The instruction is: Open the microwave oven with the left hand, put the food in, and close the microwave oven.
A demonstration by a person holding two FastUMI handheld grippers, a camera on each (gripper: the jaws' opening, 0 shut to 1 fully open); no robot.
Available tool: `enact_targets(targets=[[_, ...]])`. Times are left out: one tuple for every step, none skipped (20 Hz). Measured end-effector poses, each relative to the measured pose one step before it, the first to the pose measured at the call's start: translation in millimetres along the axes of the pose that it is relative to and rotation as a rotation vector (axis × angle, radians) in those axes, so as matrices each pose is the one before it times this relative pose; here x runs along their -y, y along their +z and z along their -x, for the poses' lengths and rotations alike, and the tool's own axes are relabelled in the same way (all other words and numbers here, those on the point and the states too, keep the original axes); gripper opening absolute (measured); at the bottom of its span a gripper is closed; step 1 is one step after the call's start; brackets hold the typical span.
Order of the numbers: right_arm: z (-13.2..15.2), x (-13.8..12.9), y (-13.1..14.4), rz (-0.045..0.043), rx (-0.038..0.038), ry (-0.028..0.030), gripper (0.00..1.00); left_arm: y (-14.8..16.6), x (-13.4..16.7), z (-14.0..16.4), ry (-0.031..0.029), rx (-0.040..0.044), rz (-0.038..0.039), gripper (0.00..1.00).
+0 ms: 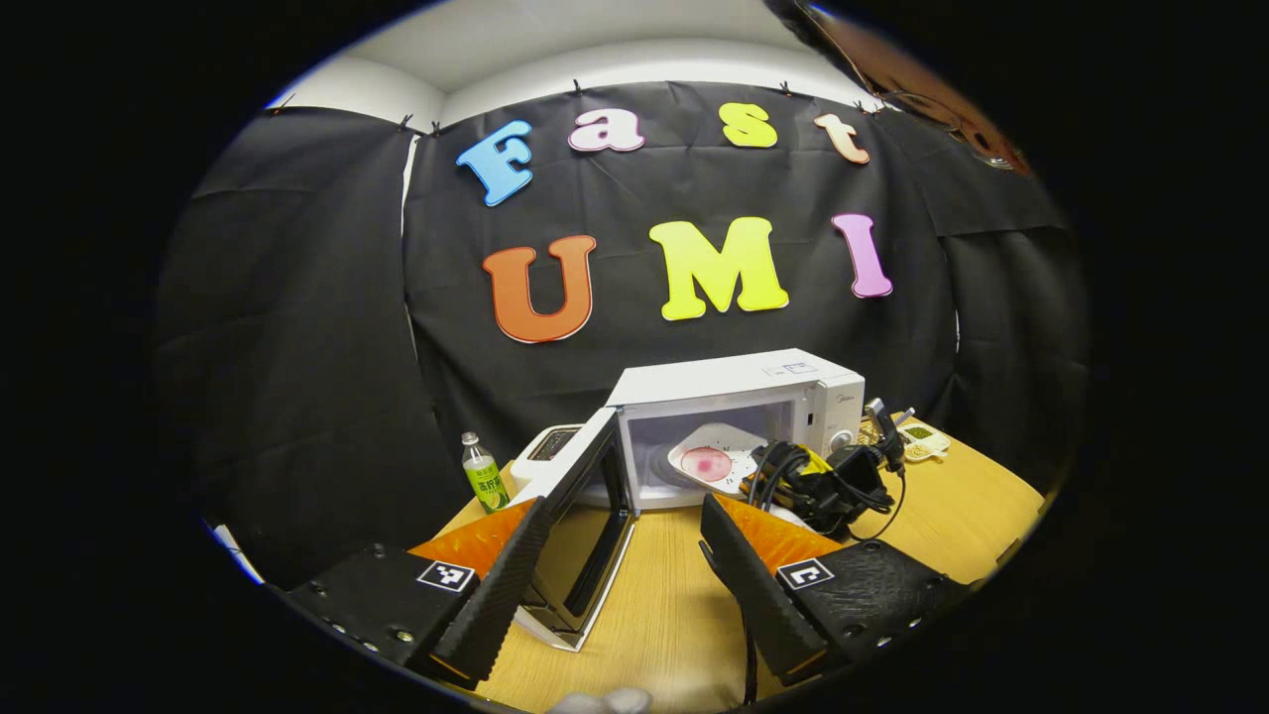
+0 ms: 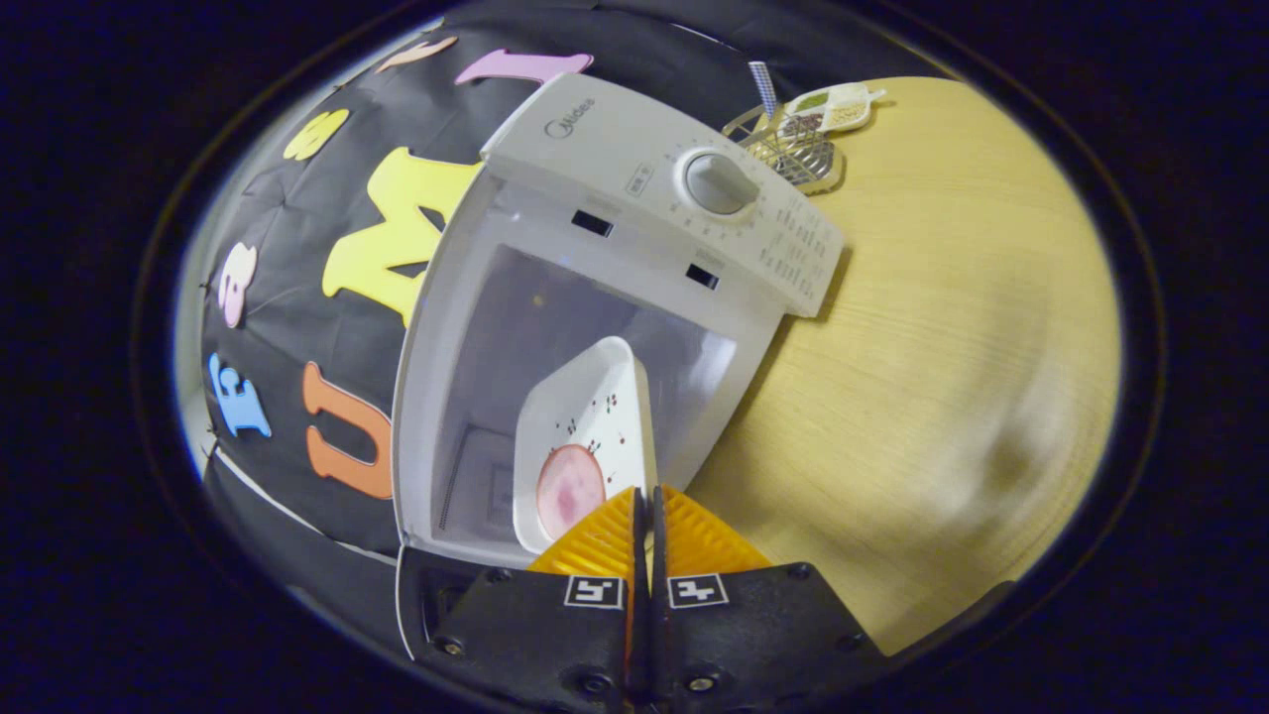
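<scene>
Black cloth hangs behind a wooden table (image 1: 674,595) in the left gripper view. Going from left to right, a small bottle (image 1: 483,473) with a green label stands on the table near the cloth. Just beside it sits a white box (image 1: 548,446) with a dark top. Next comes the microwave oven (image 1: 739,392), and its door (image 1: 585,531) hangs wide open toward the left. The left claw (image 1: 634,555) is open, with one finger in front of the door and nothing held between the two. Inside the oven you can see a white plate (image 1: 719,451) with a pink round of food (image 1: 707,463) on it. The right claw (image 1: 828,481) is at the mouth of the oven, with black wires around it. Past the oven, a small tray (image 1: 924,438) with green and brown bits lies on the table. In the right gripper view, the right claw (image 2: 646,521) is closed tight on the edge of the plate (image 2: 585,426). The plate is partly inside the open oven (image 2: 555,327), and the food (image 2: 569,491) lies on it near the claw. A round knob (image 2: 718,183) sits on the oven's front panel. A wire rack (image 2: 788,149) lies on the table (image 2: 942,327) beside the oven.
</scene>
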State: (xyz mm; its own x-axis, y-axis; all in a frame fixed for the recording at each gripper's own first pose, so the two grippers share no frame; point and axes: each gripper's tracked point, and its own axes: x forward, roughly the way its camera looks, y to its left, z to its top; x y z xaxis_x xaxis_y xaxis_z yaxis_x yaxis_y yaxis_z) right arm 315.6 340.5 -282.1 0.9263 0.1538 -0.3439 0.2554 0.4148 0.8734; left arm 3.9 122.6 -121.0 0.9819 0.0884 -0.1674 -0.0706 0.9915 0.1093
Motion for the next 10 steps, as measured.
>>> enact_targets(targets=[[-11.79, -0.61, 0.60, -0.00501, 0.00684, -0.00764, 0.03, -0.60, -1.00, -1.56, 0.00313, 0.00005, -0.00419, 0.95], [-11.99, 1.10, 1.56, -0.00833, 0.00948, -0.01042, 0.03, -1.15, -0.83, -1.50, 0.00164, -0.00399, 0.00097, 0.95], [-9.71, -0.03, 1.45, -0.01373, 0.00252, -0.01139, 0.03, -0.77, -2.09, -0.77, 0.00303, -0.00203, 0.00006, 0.95], [-9.88, -0.37, 2.18, -0.00651, 0.01102, -0.01145, 0.03, -1.61, -0.81, -2.05, 0.00310, -0.00207, -0.00320, 0.95], [-6.16, -1.61, 1.52, 0.00216, 0.01084, -0.00377, 0.04, -1.11, -1.61, -1.85, 0.00431, -0.00231, -0.00472, 0.95], [-7.97, -1.75, 4.35, 0.00651, 0.01005, -0.00179, 0.04, -1.12, -1.40, -0.48, 0.00221, -0.00204, -0.00497, 0.95], [-5.66, -1.93, 1.21, 0.00660, 0.00259, -0.00579, 0.04, 0.99, -0.42, -0.82, 0.00400, 0.00348, -0.00795, 0.95], [-6.11, 0.33, 1.05, 0.01373, 0.00309, -0.00846, 0.04, -0.23, -1.15, -0.62, 0.00361, 0.00003, -0.00574, 0.95], [-4.73, 3.70, -0.84, 0.01493, -0.00425, -0.01800, 0.04, -3.15, -2.01, -2.39, 0.00434, -0.00409, 0.00048, 0.95], [-1.38, 4.27, -1.75, 0.01041, -0.00617, -0.01136, 0.05, -0.22, -0.93, -0.58, 0.00159, -0.00140, 0.00576, 0.95]])
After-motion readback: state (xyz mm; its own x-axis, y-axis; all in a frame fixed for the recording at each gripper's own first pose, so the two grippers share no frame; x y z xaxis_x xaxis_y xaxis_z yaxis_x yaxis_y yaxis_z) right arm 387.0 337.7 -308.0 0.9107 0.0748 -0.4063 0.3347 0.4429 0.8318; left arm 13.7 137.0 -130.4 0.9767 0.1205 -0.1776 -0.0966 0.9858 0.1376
